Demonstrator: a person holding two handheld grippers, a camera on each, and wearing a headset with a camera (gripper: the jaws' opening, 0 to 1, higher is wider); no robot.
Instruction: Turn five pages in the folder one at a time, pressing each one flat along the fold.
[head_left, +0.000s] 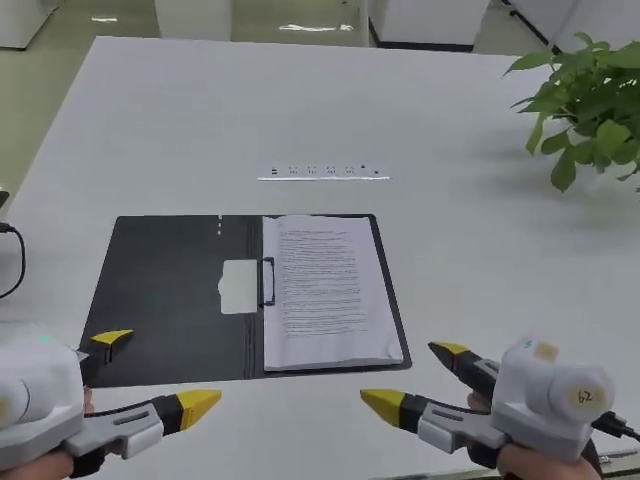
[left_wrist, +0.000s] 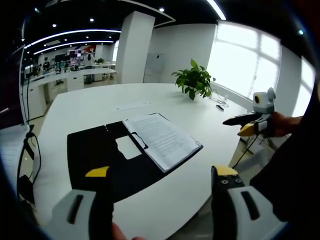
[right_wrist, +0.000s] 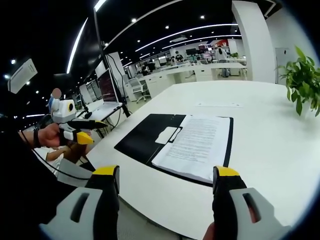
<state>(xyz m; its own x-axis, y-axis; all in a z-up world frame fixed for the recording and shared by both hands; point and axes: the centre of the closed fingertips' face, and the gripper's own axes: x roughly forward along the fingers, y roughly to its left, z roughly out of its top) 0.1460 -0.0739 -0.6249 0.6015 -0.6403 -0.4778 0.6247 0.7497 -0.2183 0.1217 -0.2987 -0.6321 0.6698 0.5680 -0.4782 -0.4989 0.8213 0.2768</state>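
A black folder (head_left: 170, 300) lies open on the white table, with a stack of printed pages (head_left: 325, 290) on its right half and a white label by the clip (head_left: 266, 282) at the fold. My left gripper (head_left: 155, 372) hovers open at the folder's near left corner. Open too, my right gripper (head_left: 420, 378) sits just off the near right corner. The folder (left_wrist: 105, 155) and its pages (left_wrist: 162, 137) lie ahead of the left gripper (left_wrist: 162, 172). From the right gripper (right_wrist: 162, 172) the pages (right_wrist: 197, 142) lie straight ahead. Nothing is held.
A power socket strip (head_left: 322, 172) is set into the table beyond the folder. A potted green plant (head_left: 590, 95) stands at the far right. A black cable (head_left: 15, 260) hangs at the table's left edge. Bare table surrounds the folder.
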